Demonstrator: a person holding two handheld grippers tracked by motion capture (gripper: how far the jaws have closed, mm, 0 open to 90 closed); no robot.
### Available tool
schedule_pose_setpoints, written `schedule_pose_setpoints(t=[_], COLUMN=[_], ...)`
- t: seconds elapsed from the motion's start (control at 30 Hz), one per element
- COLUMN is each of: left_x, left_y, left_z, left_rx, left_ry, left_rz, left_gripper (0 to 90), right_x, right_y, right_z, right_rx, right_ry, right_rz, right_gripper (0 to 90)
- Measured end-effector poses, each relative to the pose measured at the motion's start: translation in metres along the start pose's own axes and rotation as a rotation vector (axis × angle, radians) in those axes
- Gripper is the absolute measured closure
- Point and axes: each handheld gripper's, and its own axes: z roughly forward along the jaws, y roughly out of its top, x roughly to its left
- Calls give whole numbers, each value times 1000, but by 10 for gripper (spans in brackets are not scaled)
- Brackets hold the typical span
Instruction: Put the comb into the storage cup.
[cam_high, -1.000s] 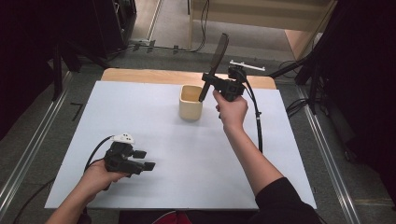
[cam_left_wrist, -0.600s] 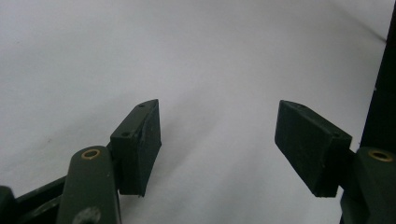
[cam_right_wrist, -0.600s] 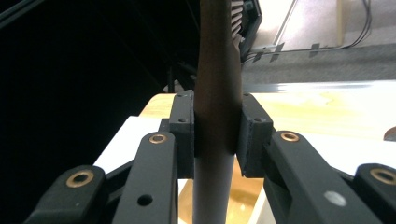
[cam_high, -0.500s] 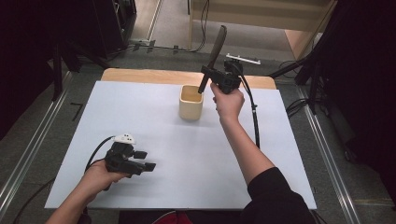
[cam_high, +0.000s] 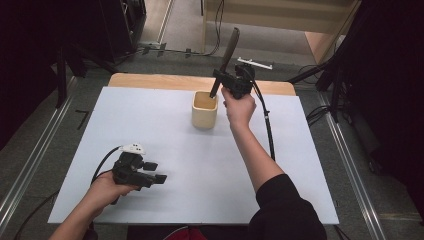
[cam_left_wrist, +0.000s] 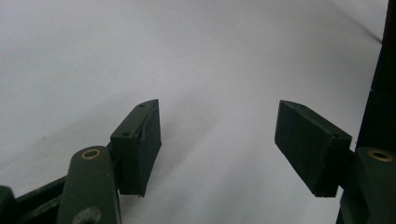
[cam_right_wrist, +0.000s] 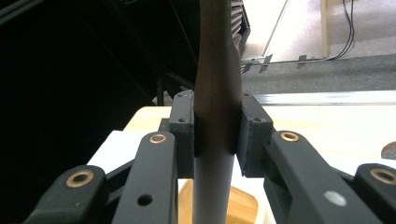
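My right gripper (cam_high: 219, 76) is shut on a long dark utensil (cam_high: 229, 46) and holds it nearly upright, leaning a little to the right. Its lower end hangs at the open top of a beige cup (cam_high: 204, 113) that stands on the white table (cam_high: 150, 125) toward the far side. In the right gripper view the pads (cam_right_wrist: 182, 133) clamp the utensil (cam_right_wrist: 216, 74) where the brown part meets the grey shaft, with the cup (cam_right_wrist: 245, 205) just below. My left gripper (cam_high: 158, 173) rests low over the near left of the table, open, with nothing between its jaws (cam_left_wrist: 217, 140).
A wooden strip (cam_high: 150, 80) runs along the table's far edge. The right gripper's black cable (cam_high: 270, 135) trails over the table beside the forearm. A small white bracket (cam_high: 256, 63) sits past the far edge. Metal rails (cam_high: 350, 170) flank both sides.
The right hand has carried the utensil left and a bit farther away, so its lower end now sits over the cup's mouth. The left hand has stayed still.
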Motion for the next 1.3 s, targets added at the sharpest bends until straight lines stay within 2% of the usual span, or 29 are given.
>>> schedule_pose_setpoints(t=[0.33,0.5,0.83,1.0,1.3], left_x=[2,2,2,2,1], left_y=[0,0,-1,-3,-3], left_z=[0,0,-1,-2,-2], left_rx=[3,2,2,-4,-2], left_ry=[2,4,2,4,4], left_rz=[-5,-9,-10,-13,-13], left_gripper=[326,326,326,326,326], right_x=[4,7,11,13,10], right_y=[-8,-13,-25,-30,-45], right_z=[12,16,24,25,30], right_rx=[1,11,22,4,23], right_ry=[-8,-18,-13,-3,-19], right_rz=[-44,-89,-139,-145,-170], right_gripper=[695,695,695,695,695])
